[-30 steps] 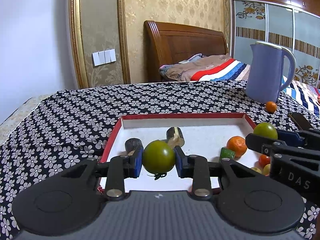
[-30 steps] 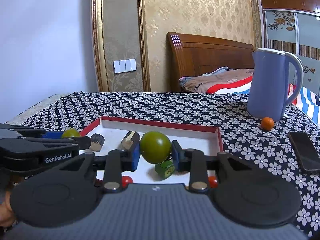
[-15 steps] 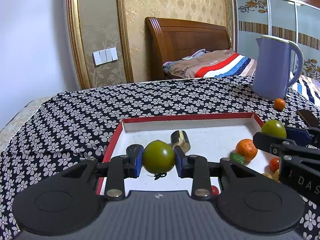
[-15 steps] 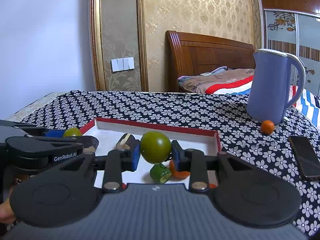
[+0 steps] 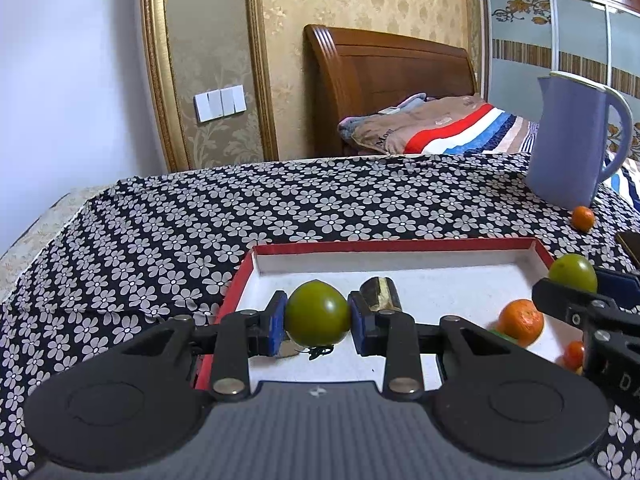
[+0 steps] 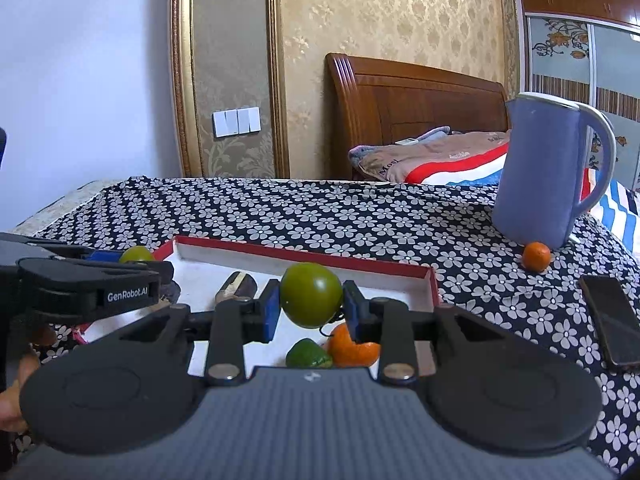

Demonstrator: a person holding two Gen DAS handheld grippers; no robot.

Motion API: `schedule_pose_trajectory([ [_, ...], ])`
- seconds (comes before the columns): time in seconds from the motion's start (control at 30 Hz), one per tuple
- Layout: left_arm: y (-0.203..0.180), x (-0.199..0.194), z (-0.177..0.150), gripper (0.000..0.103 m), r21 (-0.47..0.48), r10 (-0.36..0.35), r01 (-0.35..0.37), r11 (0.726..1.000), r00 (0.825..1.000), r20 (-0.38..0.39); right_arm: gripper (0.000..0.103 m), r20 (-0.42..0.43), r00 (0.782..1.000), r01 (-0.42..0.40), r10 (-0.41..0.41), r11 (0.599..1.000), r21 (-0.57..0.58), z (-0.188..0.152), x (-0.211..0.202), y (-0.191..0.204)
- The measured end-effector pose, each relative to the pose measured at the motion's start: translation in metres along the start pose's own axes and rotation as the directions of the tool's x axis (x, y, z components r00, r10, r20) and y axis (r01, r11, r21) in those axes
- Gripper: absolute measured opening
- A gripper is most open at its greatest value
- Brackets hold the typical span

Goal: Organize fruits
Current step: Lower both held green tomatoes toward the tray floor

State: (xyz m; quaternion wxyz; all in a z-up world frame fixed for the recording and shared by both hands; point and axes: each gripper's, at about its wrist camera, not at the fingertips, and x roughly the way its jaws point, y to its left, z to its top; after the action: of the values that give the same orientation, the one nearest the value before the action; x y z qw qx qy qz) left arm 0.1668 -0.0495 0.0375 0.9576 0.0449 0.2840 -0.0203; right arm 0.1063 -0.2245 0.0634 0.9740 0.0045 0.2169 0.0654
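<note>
My red-rimmed tray lies on the flowered cloth, with a tangerine and a dark wooden block inside. Above it, my left gripper is clamped on a green tomato, pads pressing both sides. My right gripper likewise pinches a second green tomato over the tangerine

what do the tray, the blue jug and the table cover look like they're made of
Tray: probably cardboard, a box lid by the look; matte white inside, red outer wrap, thin straight walls.
Blue jug: likely plastic; smooth lavender satin body with soft sheen, moulded handle, pale rim.
Table cover: woven fabric, matte black with printed pale flowers; it drapes and wrinkles at the edge.
</note>
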Motion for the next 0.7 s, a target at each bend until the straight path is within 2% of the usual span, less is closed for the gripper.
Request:
schedule_pose_trajectory([
  [0.7, -0.001, 0.034, 0.009, 0.032, 0.016, 0.042, -0.041, 0.999, 0.999, -0.022, 0.031, -0.055, 0.998, 0.015, -0.016, 1.000, -0.004, 0.008, 0.038, -0.002],
])
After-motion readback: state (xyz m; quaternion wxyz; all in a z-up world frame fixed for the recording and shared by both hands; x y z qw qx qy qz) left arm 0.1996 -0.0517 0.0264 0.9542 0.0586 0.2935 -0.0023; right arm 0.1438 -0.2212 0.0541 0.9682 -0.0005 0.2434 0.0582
